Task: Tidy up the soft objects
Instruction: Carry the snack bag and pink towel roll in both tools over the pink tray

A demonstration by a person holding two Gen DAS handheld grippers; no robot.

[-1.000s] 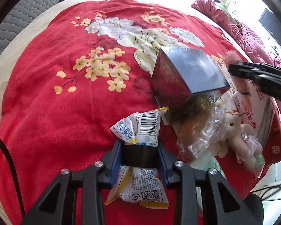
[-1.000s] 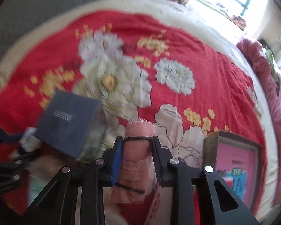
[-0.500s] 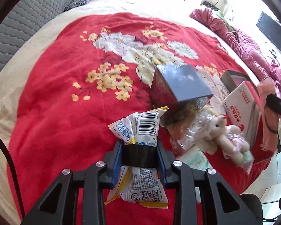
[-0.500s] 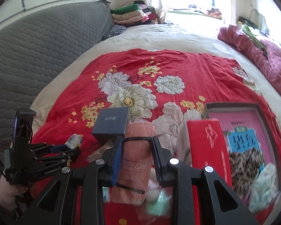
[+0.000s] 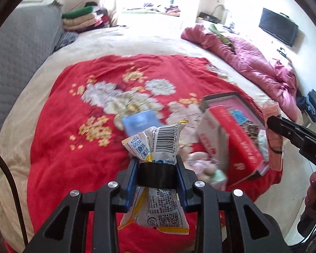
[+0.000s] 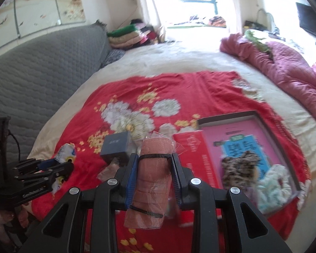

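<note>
Right wrist: right gripper (image 6: 153, 169) clamps pink mask pack (image 6: 152, 181); left gripper (image 5: 158, 171) clamps snack packet (image 5: 158, 145). Below: dark box (image 6: 115, 147), red box (image 6: 197, 158), tray (image 6: 269, 126).

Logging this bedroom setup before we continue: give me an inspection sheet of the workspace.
Surface: red floral blanket over a cream bed.
Job's things: snack packet in left gripper; bagged pink cloth in right gripper; leopard and pale soft items in shallow box.
Clutter: dark blue box, red carton, plush toy.
Grippers: both shut on their loads.
Cables: black cable at left edge.
Surroundings: grey headboard, crumpled pink quilt, folded stack, window.
</note>
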